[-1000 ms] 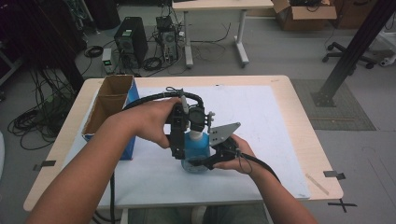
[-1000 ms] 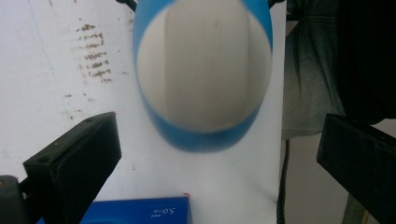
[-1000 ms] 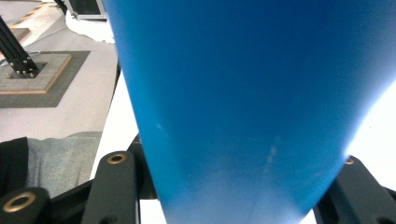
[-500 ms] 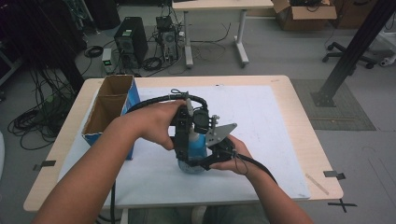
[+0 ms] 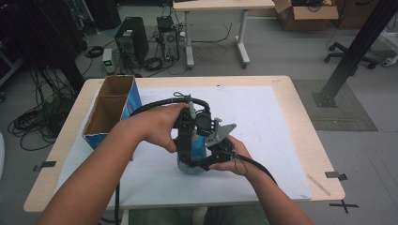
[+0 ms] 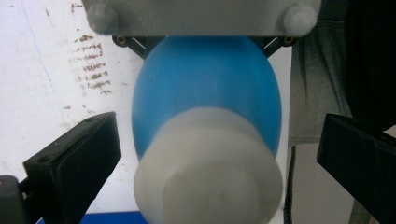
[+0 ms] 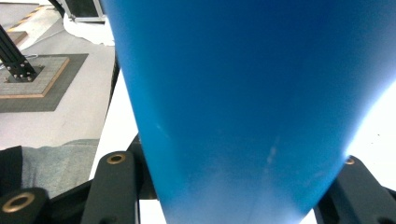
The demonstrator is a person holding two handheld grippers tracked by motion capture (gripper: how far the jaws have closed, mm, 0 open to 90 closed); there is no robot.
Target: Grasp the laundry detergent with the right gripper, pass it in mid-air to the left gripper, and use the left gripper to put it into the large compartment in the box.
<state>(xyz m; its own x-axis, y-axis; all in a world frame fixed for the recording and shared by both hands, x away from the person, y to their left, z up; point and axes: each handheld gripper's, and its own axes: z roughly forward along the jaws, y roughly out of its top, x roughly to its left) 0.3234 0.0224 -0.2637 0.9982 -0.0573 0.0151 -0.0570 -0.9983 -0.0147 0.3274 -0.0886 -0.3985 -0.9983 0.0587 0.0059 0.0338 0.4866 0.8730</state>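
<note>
Right now the right claw is pinching the blue plastic bottle, its two black jaws pressed against the lower body on either side, as the right gripper view shows with the smooth blue wall rising straight out from between them. The left claw stands spread: in the left gripper view its jaws sit well apart on both sides of the bottle's white cap, touching neither cap nor body.

The bottle stands upright near the middle of the desk, on the white sheet that covers it, between the person's two hands. To the left, well apart, sits an open brown cardboard box with a blue side.

Judging by its look, the bottle is rigid moulded plastic with a glossy, rather slippery skin and a bulging, rounded shape, so a grip on the widest curve could slide off upward or downward. It seems light; whether it holds liquid I cannot tell. The best holds appear to be the straighter lower body, where the right claw already clamps it, and the cylindrical cap, whose flat sides suit the left claw for a twist.
</note>
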